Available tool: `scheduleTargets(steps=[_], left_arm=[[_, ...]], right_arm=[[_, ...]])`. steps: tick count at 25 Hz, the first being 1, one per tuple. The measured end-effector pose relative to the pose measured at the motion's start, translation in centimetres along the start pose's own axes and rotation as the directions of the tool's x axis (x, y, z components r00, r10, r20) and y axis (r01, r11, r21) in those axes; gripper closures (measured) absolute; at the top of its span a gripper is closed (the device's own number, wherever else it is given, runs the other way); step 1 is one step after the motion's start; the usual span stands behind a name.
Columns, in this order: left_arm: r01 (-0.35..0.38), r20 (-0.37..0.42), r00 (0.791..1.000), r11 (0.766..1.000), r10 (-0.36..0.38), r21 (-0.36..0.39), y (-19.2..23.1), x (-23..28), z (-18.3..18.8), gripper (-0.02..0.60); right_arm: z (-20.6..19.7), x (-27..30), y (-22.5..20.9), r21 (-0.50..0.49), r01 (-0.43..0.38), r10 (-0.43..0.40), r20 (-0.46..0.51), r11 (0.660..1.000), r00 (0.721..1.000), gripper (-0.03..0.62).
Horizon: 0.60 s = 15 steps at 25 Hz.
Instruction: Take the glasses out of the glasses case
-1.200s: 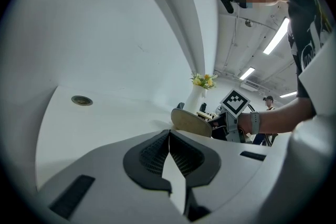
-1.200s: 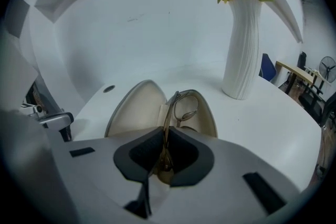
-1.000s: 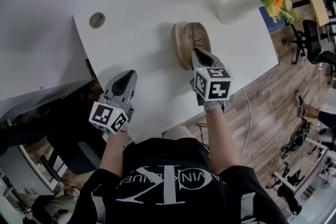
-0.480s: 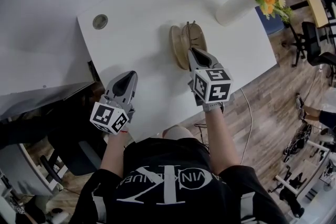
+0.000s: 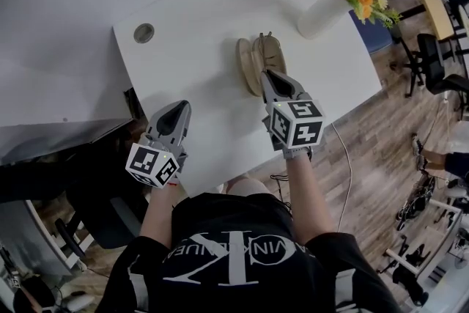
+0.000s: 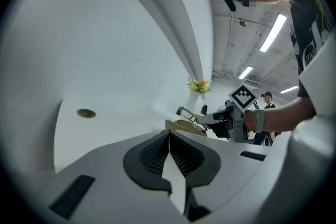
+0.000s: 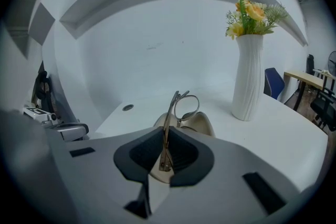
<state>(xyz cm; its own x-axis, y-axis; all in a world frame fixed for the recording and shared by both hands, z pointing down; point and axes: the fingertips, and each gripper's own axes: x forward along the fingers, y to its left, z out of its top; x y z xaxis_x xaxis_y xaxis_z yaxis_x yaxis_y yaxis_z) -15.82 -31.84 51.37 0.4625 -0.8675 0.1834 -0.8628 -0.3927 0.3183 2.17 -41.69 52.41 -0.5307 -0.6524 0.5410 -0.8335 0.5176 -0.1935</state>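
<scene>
Right gripper [image 5: 265, 73] is clamped on one temple of the thin metal-framed glasses [image 7: 187, 107], and the arm sits pinched between the dark pads. Compared with a second ago this gripper has come up a little and the glasses came up with it. They now stand above the open tan clamshell glasses case [image 5: 248, 68] instead of lying inside it. The lower lens rim sits close over the case, and I can't tell if it is fully clear.

The case lies around the middle of the white table [image 5: 205, 11], toward its right edge. The lift-out looks mostly done; what's left is probably carrying the glasses clear and setting them down.

Left gripper [image 5: 176, 108] has its jaws together with nothing between them. It hangs over the near edge toward the left corner, well apart from the case, and has barely shifted.

White ribbed vase with yellow flowers [image 5: 319, 15] stands at the far right corner, not in the way.
</scene>
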Motion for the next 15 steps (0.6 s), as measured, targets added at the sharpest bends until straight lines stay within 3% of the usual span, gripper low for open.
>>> scheduleTargets(steps=[15], left_arm=[[0.002, 0.037, 0.999, 0.999, -0.003, 0.043, -0.9, -1.6, 2.2, 0.565]], right_arm=[[1.4, -4.3, 1.4, -0.015, -0.006, 0.007, 0.121, 1.0, 0.993, 0.549]])
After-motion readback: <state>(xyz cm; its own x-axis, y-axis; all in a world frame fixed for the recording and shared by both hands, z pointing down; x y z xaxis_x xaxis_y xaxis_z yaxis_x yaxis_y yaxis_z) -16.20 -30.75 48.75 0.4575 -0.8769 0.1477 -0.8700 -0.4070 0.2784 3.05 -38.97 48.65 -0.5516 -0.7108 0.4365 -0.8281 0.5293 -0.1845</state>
